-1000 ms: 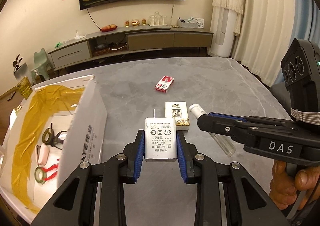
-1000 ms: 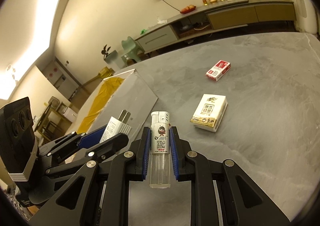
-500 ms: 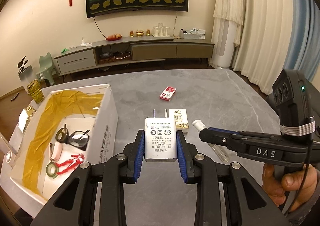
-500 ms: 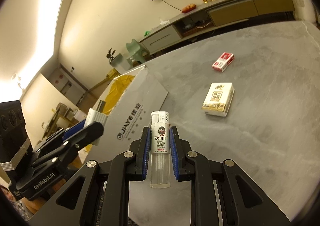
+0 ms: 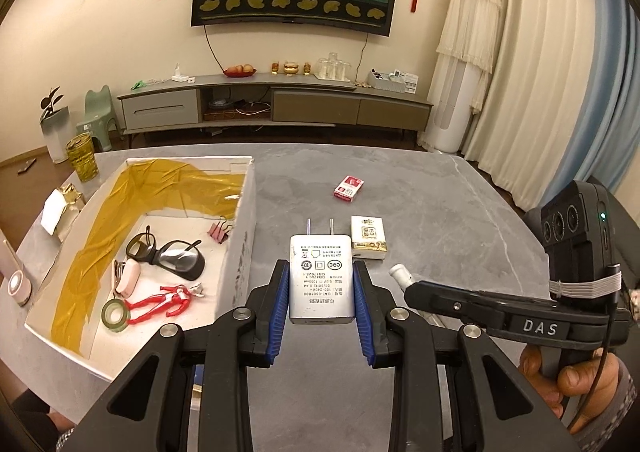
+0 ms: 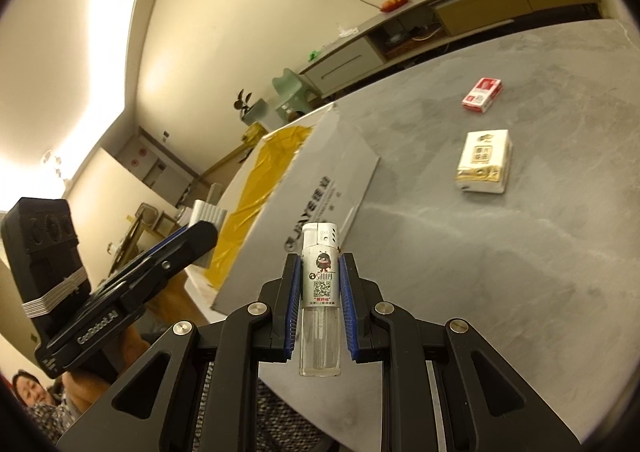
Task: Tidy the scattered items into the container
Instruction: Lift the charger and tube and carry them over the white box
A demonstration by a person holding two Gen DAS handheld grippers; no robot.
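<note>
My left gripper [image 5: 321, 284] is shut on a white plug charger [image 5: 321, 276], held above the grey table just right of the white cardboard box [image 5: 240, 252]. The box is lined with yellow tape and holds glasses [image 5: 168, 252], a red figure [image 5: 164, 300], a tape roll [image 5: 114, 315], a pink clip and a small stapler. My right gripper [image 6: 320, 284] is shut on a clear lighter [image 6: 321, 292], raised over the table near the box's side wall [image 6: 312, 196]. A tissue pack [image 5: 368, 237] [image 6: 484, 162] and a red-white small box [image 5: 349, 189] [image 6: 482, 94] lie on the table.
The right gripper's body [image 5: 500, 312] and the hand holding it sit at the right of the left wrist view; the left gripper [image 6: 132, 272] shows at the left of the right wrist view. A TV cabinet [image 5: 272, 100] stands beyond the table. A gold cup [image 5: 82, 156] stands past the box.
Both grippers have risen and pulled back from the table with their items still held. The box interior has come more fully into the left wrist view.
</note>
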